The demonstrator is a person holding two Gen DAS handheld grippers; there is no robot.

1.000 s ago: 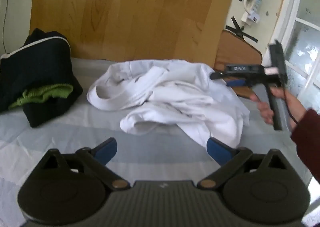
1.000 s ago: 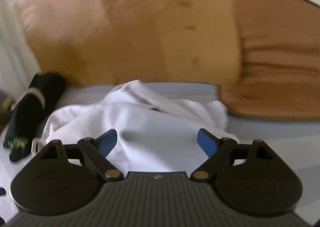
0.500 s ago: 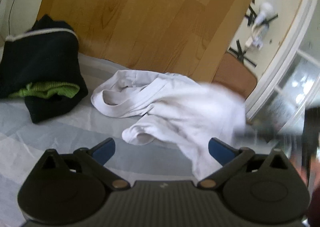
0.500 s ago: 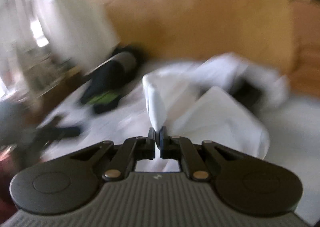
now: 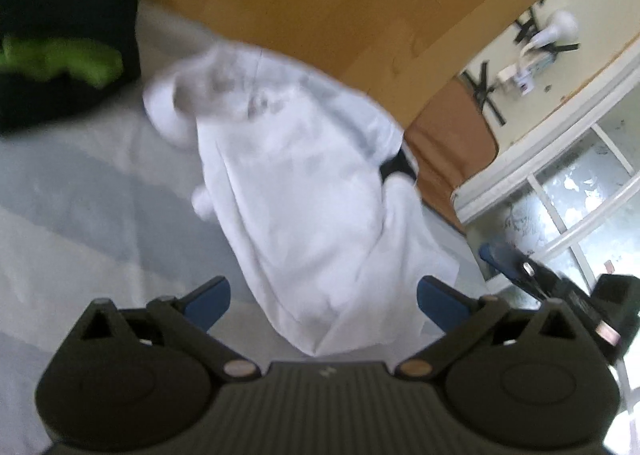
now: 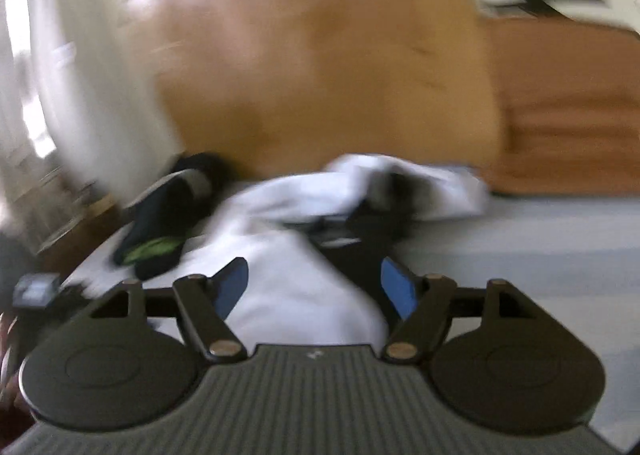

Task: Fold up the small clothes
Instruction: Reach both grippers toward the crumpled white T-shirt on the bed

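Now the white garment (image 5: 296,191) lies stretched toward the bed's (image 5: 80,191) near edge, no longer bunched. The right gripper (image 6: 312,287), pinched on its fabric earlier, has just been opening; the left gripper (image 5: 320,299) gapes empty. No writing legible.

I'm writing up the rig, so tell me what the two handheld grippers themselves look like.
Both look alike. The left gripper and right gripper each have a dark grey ribbed body, two round black discs at the sides, black linkage arms with brass-coloured pivot pins, and blue finger pads. A small pale logo sits on the ribbed body. No sleeve shows clearly.
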